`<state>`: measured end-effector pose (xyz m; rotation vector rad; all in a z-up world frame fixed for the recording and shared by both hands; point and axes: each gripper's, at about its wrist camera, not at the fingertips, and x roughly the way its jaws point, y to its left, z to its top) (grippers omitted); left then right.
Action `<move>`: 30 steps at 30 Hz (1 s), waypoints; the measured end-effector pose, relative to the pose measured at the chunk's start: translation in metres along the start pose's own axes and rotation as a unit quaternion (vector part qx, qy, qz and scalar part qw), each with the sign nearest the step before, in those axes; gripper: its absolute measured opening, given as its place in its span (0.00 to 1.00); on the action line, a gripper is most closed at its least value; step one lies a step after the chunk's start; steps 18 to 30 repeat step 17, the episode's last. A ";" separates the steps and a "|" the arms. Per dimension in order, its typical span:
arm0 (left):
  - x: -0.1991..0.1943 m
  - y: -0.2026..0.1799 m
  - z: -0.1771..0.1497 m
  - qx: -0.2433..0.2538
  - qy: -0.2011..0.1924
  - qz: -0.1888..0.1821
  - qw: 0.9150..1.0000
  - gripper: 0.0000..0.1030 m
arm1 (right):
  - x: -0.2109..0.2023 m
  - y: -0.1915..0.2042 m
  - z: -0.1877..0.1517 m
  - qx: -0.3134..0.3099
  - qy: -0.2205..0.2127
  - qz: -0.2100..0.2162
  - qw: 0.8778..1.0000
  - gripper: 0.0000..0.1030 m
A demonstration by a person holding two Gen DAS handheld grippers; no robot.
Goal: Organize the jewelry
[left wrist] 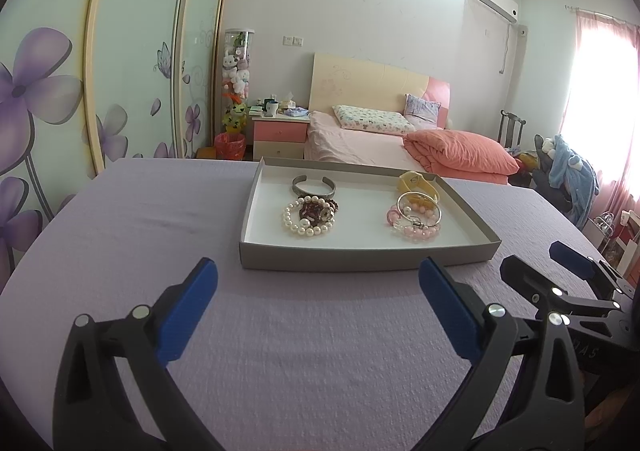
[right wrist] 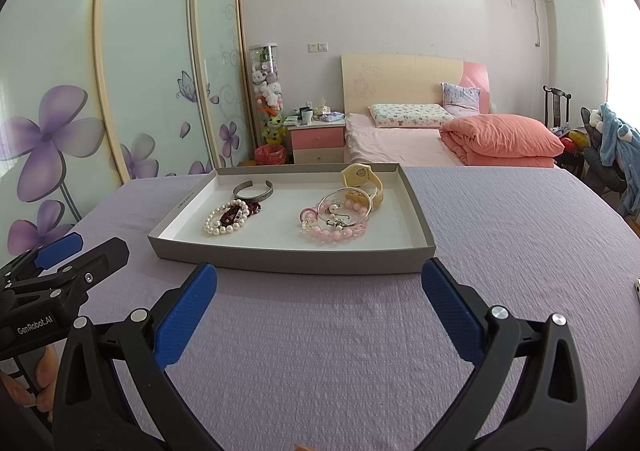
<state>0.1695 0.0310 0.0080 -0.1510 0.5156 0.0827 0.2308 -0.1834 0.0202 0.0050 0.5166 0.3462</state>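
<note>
1. Grey cardboard tray (left wrist: 360, 259) sits on your lilac-covered bench (left wrist: 140, 219), straight ahead of both grippers and near them.
2. Left gripper (left wrist: 318, 283): jaws wide apart, nothing between them, blue pads (left wrist: 188, 315) hovering over bare cloth just short of the tray's near wall.
3. Right gripper (right wrist: 319, 285): jaws likewise spread wide, nothing gripped, also just short of the near wall.
4. Each gripper shows in the other's view: the right one at the right edge of the left wrist view, the left one at the left edge of the right wrist view, where your fingers (right wrist: 40, 375) wrap its handle.
5. Tray contents, left group: grey metal cuff (left wrist: 314, 187) lies toward the far wall; a pearl bracelet (left wrist: 300, 221) lies nearer you, overlapping a dark red bead bracelet (left wrist: 320, 211).
6. Tray contents, right group: yellow watch (left wrist: 418, 185) toward the far wall, resting on its side; a silver bangle (left wrist: 420, 209) lies over a pink bead bracelet (left wrist: 416, 229). A small clear piece at the pink beads' left edge is too small to identify.
7. The two groups are well apart, with bare white tray floor between.
8. Background: a bed (left wrist: 360, 143) with an orange quilt (left wrist: 460, 151), a pink nightstand (left wrist: 280, 131), and floral wardrobe doors (left wrist: 48, 99) on the left.
</note>
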 end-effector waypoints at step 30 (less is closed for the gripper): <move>0.000 -0.002 0.001 -0.002 0.001 0.003 1.000 0.98 | 0.000 0.000 0.000 0.000 0.000 0.001 1.000 0.99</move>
